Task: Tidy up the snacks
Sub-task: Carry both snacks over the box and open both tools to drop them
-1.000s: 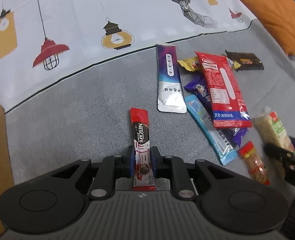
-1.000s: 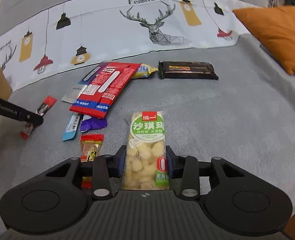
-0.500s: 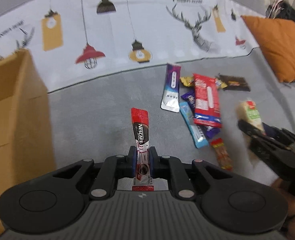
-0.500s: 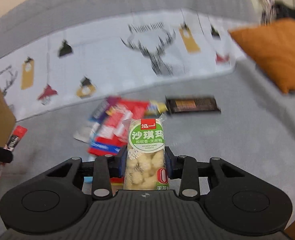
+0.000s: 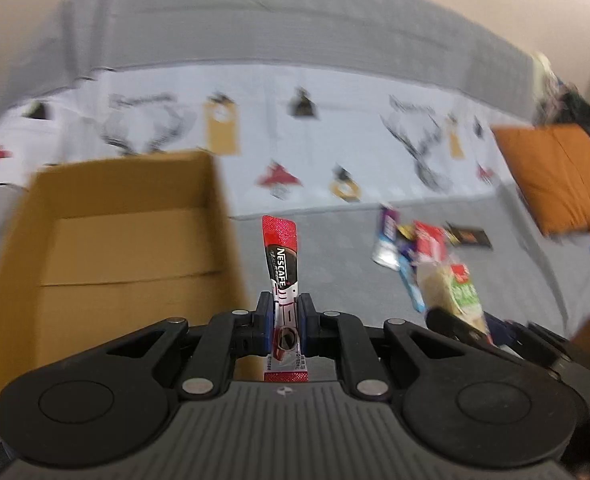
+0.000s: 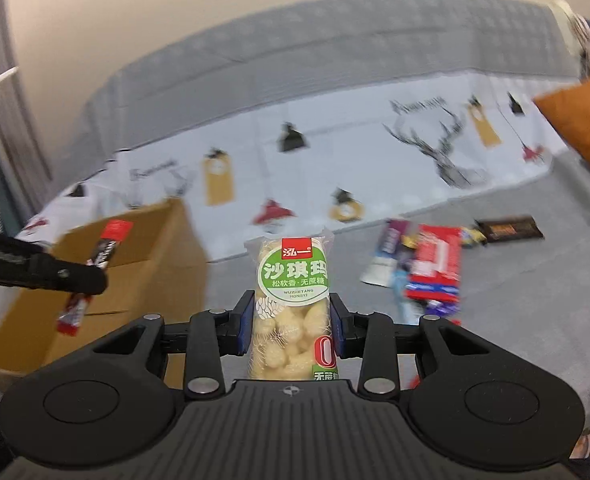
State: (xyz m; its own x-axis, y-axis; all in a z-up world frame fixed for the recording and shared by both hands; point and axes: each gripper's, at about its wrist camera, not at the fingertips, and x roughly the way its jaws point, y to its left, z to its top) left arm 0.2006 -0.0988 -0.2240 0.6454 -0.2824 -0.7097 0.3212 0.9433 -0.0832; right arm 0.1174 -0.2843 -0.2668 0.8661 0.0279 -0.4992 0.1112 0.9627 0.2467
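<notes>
My left gripper (image 5: 286, 312) is shut on a red Nescafe coffee stick (image 5: 282, 268) and holds it upright in the air, just right of an open cardboard box (image 5: 127, 240). My right gripper (image 6: 291, 316) is shut on a pale rice-cake snack pack with a green label (image 6: 293, 300), held up above the grey sofa seat. In the right wrist view the left gripper (image 6: 83, 280) with the stick (image 6: 107, 244) hangs in front of the box (image 6: 143, 264). The right gripper's pack also shows in the left wrist view (image 5: 455, 296). Several snack packets (image 6: 427, 268) lie on the seat to the right.
A white printed cloth (image 5: 335, 152) covers the sofa back. An orange cushion (image 5: 555, 176) lies at the far right. A dark wrapper (image 6: 509, 230) lies apart from the pile. The box interior (image 5: 123, 248) looks bare cardboard.
Both grippers have lifted their snacks off the seat and swung left toward the cardboard box, which now fills the left of both views. The snack pile has receded to the right.
</notes>
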